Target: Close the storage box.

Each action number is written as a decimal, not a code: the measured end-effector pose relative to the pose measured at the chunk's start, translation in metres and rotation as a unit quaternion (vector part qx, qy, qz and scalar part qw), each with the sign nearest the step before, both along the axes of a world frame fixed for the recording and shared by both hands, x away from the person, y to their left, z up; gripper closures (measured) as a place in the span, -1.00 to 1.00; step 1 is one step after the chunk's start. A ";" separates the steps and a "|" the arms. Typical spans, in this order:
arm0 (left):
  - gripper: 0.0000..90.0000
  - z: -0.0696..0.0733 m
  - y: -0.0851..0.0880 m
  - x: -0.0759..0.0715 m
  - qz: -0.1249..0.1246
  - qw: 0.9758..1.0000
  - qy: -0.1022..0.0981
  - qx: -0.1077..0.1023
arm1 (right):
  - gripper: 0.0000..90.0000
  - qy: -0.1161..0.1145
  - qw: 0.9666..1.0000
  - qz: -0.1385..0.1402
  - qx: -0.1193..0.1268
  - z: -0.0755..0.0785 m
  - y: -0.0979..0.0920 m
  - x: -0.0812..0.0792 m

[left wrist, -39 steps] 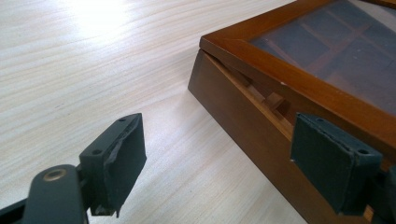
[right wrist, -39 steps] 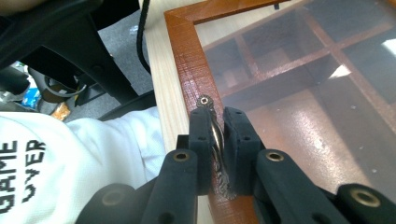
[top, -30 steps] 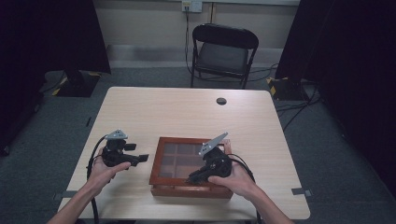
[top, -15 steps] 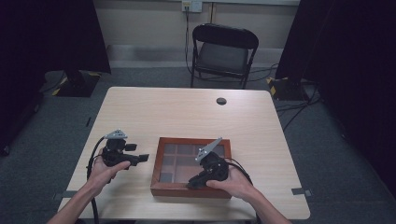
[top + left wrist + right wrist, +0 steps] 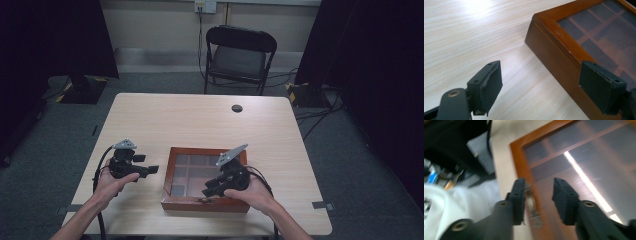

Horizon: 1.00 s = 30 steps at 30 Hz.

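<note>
A shallow brown wooden box (image 5: 205,177) with a gridded glass lid lies near the table's front edge. My left gripper (image 5: 150,170) hovers just left of it, open. In the left gripper view its pads (image 5: 491,81) stand wide apart, facing the near corner of the box (image 5: 556,47), with nothing between them. My right gripper (image 5: 207,192) tilts down over the box's front rim. In the blurred right gripper view the right gripper (image 5: 537,192) is open, its jaws straddling the front edge of the box (image 5: 579,157) beside a small metal latch (image 5: 531,201).
A small black round object (image 5: 237,108) lies at the back of the light wooden table (image 5: 175,120). A black folding chair (image 5: 240,50) stands behind it. The person's white shirt (image 5: 456,205) is close to the front rim of the box.
My right gripper has moved from the lid's right side leftward and toward the person, down to the front rim. The left gripper has stayed in place.
</note>
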<state>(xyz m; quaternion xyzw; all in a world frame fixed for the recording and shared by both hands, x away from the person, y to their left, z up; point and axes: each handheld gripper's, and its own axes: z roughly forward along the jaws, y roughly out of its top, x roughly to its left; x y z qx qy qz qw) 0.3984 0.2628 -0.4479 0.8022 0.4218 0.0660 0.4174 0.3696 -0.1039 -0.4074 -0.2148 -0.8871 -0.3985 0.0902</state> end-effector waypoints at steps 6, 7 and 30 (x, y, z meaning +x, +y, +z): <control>-0.59 0.001 0.004 0.002 -0.001 1.000 0.003 -0.009 | -0.27 -0.028 0.995 -0.100 0.006 0.009 -0.025 0.010; -0.59 0.001 0.005 0.002 0.002 1.000 0.004 -0.007 | -0.41 -0.040 0.990 -0.133 -0.004 0.012 -0.033 0.010; -0.64 -0.033 0.031 0.013 0.075 0.991 0.060 0.096 | -0.66 0.015 0.911 -0.402 -0.094 -0.046 -0.155 0.034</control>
